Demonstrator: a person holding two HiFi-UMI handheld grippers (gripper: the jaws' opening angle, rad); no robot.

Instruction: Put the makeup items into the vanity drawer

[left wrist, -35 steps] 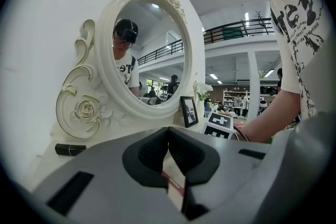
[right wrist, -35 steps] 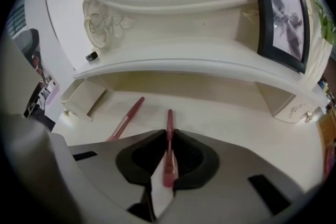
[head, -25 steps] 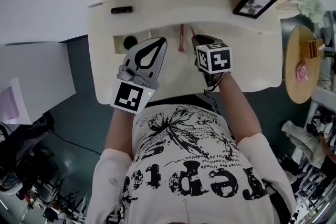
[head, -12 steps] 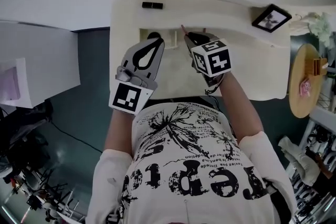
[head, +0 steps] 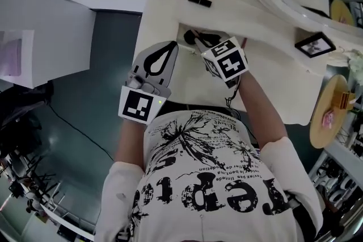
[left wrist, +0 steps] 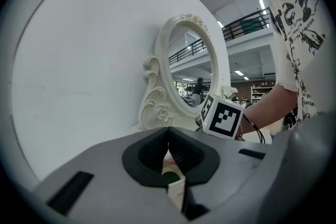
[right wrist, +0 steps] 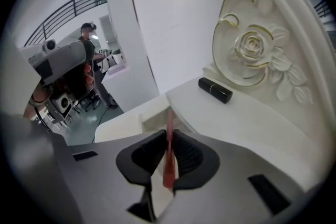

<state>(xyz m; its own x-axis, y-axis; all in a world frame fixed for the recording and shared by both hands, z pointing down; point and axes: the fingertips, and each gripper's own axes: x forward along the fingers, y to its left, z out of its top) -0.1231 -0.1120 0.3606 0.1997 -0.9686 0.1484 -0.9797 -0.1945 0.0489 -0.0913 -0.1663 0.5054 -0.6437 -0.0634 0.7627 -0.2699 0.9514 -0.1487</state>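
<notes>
My right gripper [head: 198,38] [right wrist: 169,150] is shut on a slim red makeup stick [right wrist: 168,157], which stands up between its pads. It hangs over the open vanity drawer [head: 182,31] at the left of the cream vanity top [head: 266,73]. A dark round item [head: 189,39] lies in the drawer. A black lipstick [head: 199,0] [right wrist: 215,89] lies on the top, beside the carved mirror base [right wrist: 252,55]. My left gripper [head: 172,45] [left wrist: 168,136] is shut with nothing in it, just left of the right one.
A small black picture frame [head: 315,44] stands on the vanity's right part. The oval mirror [left wrist: 197,78] rises behind it. A round wooden side table [head: 332,113] stands to the right, and a white cabinet [head: 39,25] to the left over a dark floor.
Both grippers have moved left along the vanity. The right one, with the red stick still in it, has rolled and now sits over the open drawer.
</notes>
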